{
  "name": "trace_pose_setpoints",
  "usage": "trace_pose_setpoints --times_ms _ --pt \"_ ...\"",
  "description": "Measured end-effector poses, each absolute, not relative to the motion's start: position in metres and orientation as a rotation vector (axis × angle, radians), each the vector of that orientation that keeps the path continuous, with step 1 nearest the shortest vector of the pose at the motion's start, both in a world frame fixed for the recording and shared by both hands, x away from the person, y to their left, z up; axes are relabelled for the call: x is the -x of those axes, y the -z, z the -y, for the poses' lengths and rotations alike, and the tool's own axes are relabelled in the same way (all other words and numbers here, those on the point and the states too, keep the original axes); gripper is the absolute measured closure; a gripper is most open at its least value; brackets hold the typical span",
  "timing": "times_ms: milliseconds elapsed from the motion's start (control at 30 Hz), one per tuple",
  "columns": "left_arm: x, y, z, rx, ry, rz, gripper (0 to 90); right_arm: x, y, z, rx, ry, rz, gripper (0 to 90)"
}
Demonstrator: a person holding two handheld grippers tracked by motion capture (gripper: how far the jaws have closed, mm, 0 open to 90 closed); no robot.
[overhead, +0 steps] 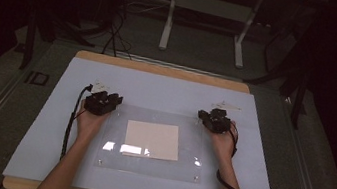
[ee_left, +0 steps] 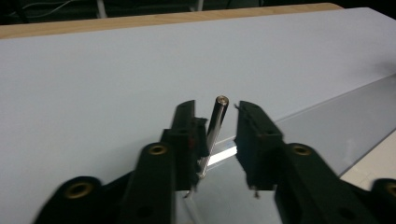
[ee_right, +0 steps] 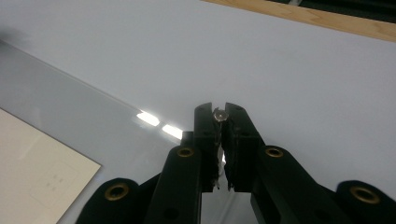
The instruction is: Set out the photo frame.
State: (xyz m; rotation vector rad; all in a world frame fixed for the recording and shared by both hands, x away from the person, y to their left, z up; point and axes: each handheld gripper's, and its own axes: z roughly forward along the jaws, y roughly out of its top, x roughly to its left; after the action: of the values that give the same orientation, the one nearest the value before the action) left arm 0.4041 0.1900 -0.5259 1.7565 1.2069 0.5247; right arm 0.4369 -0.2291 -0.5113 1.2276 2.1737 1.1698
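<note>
Two metal posts were being gripped at the far corners of the clear plate (overhead: 148, 168).
Right gripper (ee_right: 218, 112) was clamped on its post (ee_right: 218, 115); left gripper (ee_left: 215, 112) was spread around a leaning post (ee_left: 215, 122), touched by one pad only, which could be toppled.

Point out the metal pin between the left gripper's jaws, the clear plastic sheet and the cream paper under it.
metal pin (ee_left: 215, 126), left gripper view, middle of its shaft.
clear plastic sheet (overhead: 111, 159), high view, bare near-left part.
cream paper (overhead: 152, 139), high view, its centre.
</note>
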Motion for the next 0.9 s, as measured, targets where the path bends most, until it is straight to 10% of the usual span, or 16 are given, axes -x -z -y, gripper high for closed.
trace_pose_setpoints --times_ms 900 --pt "-0.4072 0.5225 -0.1861 -1.756 -0.564 -1.199 84.3 -0.4370 0.5100 0.2294 -1.262 -1.157 -2.161 85.2"
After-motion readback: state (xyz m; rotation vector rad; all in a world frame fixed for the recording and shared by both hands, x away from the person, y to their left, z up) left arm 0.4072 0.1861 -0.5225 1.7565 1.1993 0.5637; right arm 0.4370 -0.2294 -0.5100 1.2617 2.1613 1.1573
